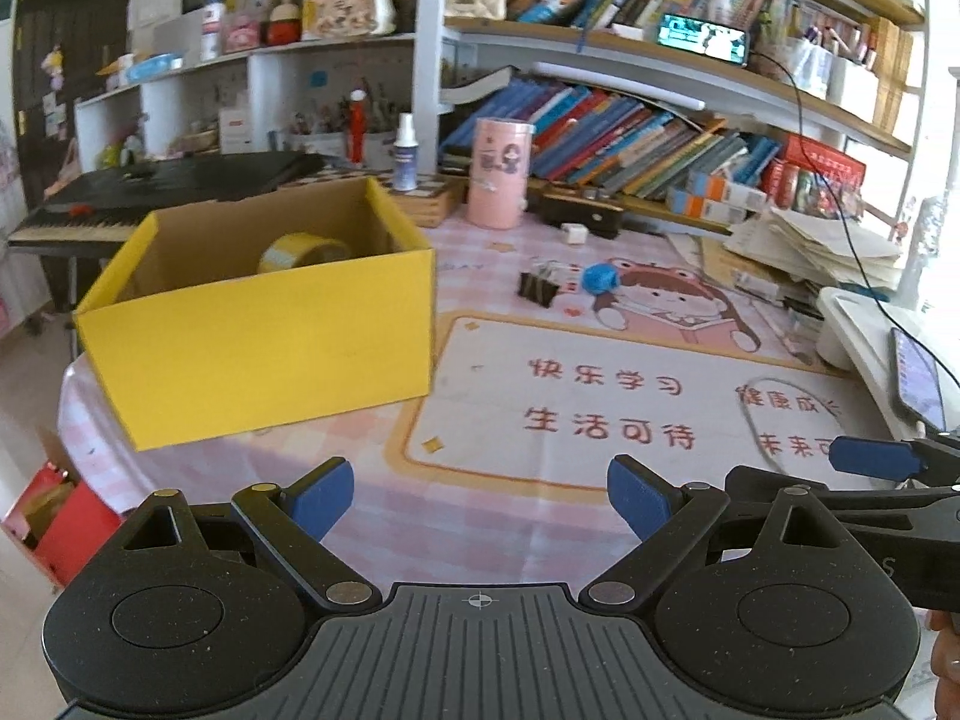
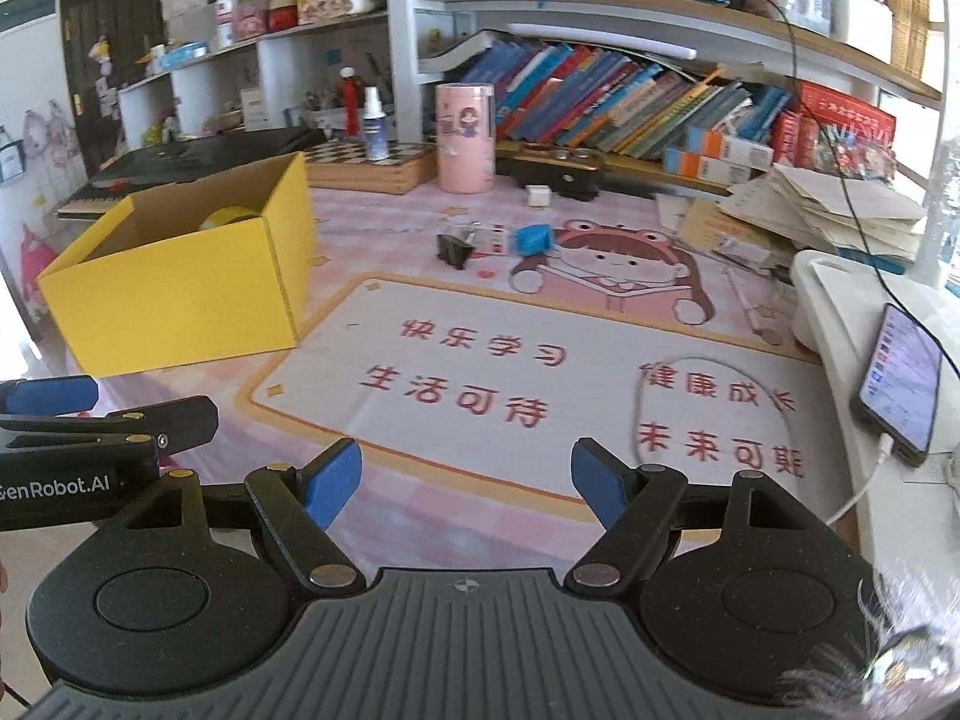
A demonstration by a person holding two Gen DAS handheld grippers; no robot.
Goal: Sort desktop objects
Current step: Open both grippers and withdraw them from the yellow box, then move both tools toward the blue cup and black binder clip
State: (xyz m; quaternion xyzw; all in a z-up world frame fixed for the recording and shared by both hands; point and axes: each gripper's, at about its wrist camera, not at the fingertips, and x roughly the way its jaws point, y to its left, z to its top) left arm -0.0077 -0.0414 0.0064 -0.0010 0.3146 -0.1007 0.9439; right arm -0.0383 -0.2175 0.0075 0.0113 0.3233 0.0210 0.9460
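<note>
From the left wrist, the left gripper [image 1: 478,501] stands wide open with nothing between its jaws. The yellow box [image 1: 258,354] sits ahead and left of them, a tape roll [image 1: 303,252] inside; the binder clip [image 1: 536,288] and blue object [image 1: 601,279] lie well ahead.

From the right wrist, the right gripper [image 2: 466,483] is also open and empty, clip [image 2: 453,250] far ahead. With the left gripper's finger [image 2: 51,394] just beside its left jaw, reaching together risks the two colliding, or nudging the clip away.

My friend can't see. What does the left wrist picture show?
An open left gripper with blue fingers hovers over a pink cartoon desk mat. An open yellow cardboard box holds a yellow tape roll.
</note>
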